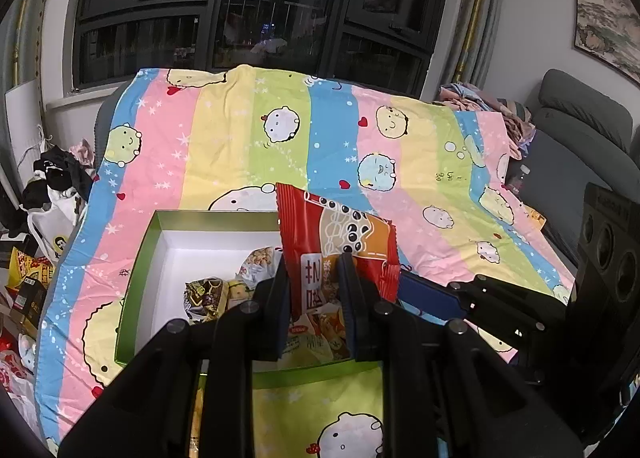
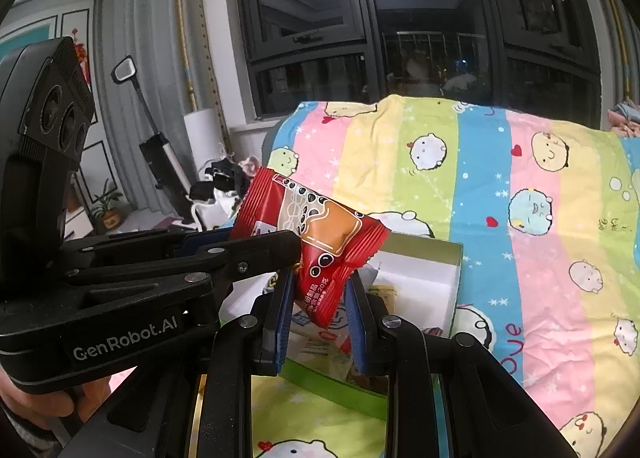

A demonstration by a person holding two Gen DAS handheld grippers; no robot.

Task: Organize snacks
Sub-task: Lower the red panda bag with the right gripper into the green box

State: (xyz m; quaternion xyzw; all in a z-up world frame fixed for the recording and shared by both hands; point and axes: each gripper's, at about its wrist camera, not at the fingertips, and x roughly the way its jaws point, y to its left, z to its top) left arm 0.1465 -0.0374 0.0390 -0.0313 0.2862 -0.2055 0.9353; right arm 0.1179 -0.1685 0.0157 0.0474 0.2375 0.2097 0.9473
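You've got both claws, left claw (image 1: 314, 290) and right claw (image 2: 320, 298), clamped on one red snack packet (image 1: 340, 242), hovering over the green box (image 1: 138, 258); next, lower it in and let go.

I see both views lit by indoor ceiling light, whose lamps glare as white blobs in the dark window (image 1: 256, 9), night outside. The striped sheet (image 1: 248, 129) is bright and evenly lit, colours a bit washed. My black claws sit underexposed, detail lost. Fisheye bends the window frames and curtains, corners vignette to black. Focus is fair centrally, softer toward the rims
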